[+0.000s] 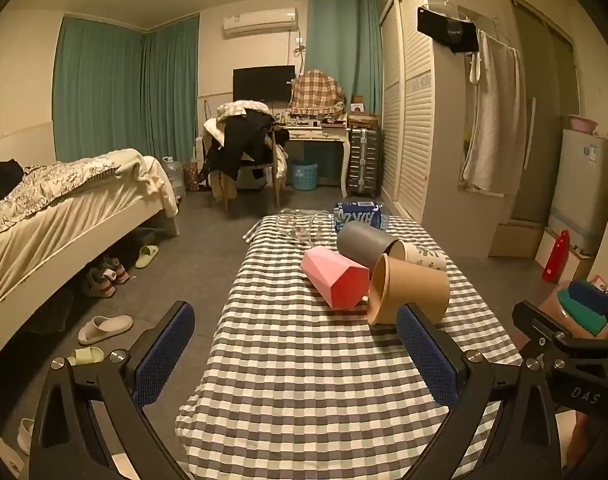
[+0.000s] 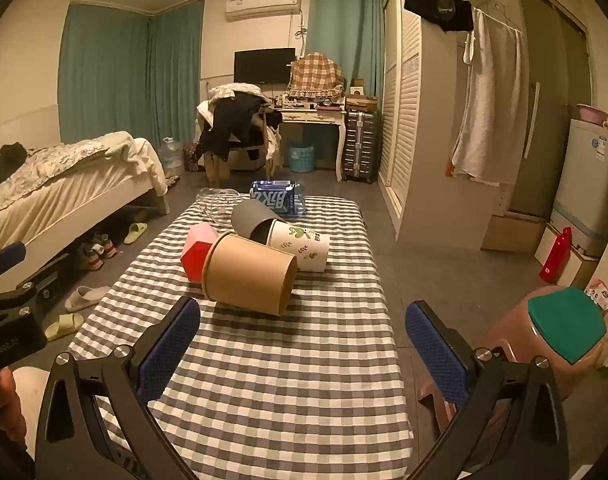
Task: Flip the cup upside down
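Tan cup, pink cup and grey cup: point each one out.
tan cup [image 2: 249, 278], right wrist view, on its side wall.
pink cup [image 1: 336, 278], left wrist view, on its faceted side.
grey cup [image 1: 364, 242], left wrist view, on its side wall.

Tan cup [image 2: 249, 278], pink cup [image 1: 335, 278], grey cup [image 1: 364, 242], leaf-printed white cup [image 2: 304, 247], grey-and-white checked tablecloth [image 2: 271, 368]

Both grippers, the left [image 1: 295, 354] and the right [image 2: 302, 350], look alike: black angular frames with triangular cut-outs and silver screws at the joints. Their fingers [image 1: 165, 354] carry dark blue, finely dimpled pads [image 2: 434, 350]. White lettering marks one black body, and bare skin [image 2: 7, 408] shows behind it.
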Motion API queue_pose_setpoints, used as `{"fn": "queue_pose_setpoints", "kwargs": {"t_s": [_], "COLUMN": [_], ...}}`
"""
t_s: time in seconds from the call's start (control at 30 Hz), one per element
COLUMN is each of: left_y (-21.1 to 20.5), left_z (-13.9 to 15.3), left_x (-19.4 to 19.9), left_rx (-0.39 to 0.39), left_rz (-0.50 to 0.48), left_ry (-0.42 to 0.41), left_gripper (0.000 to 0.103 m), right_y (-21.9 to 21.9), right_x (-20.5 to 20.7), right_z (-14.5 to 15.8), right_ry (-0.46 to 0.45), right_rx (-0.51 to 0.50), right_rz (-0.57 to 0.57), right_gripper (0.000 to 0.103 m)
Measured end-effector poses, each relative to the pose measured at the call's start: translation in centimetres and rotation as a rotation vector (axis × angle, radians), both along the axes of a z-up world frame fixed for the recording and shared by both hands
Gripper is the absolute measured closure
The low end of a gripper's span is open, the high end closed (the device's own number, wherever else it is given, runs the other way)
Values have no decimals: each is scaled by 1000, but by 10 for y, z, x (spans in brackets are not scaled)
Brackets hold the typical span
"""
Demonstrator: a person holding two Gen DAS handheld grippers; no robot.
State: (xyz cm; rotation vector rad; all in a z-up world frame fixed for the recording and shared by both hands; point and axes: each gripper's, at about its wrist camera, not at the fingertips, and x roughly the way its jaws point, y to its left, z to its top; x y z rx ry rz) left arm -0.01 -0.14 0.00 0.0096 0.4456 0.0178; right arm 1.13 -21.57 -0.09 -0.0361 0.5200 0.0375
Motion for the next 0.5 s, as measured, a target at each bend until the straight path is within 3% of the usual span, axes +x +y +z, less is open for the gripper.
{"fn": "queue_pose_setpoints", "kwargs": {"t_s": [0.5], "left_y": [4], "left_z": [1], "left_x": [1], "left_rx": [-32], "left_rz": [5], "left_ry": [6], "left_gripper": [0], "right_y": [4], "right_x": [-4], "right_z": [2], "right_ry": [-5], "right_rx": [-7], "right_rz": [1], "right_gripper": [0]}}
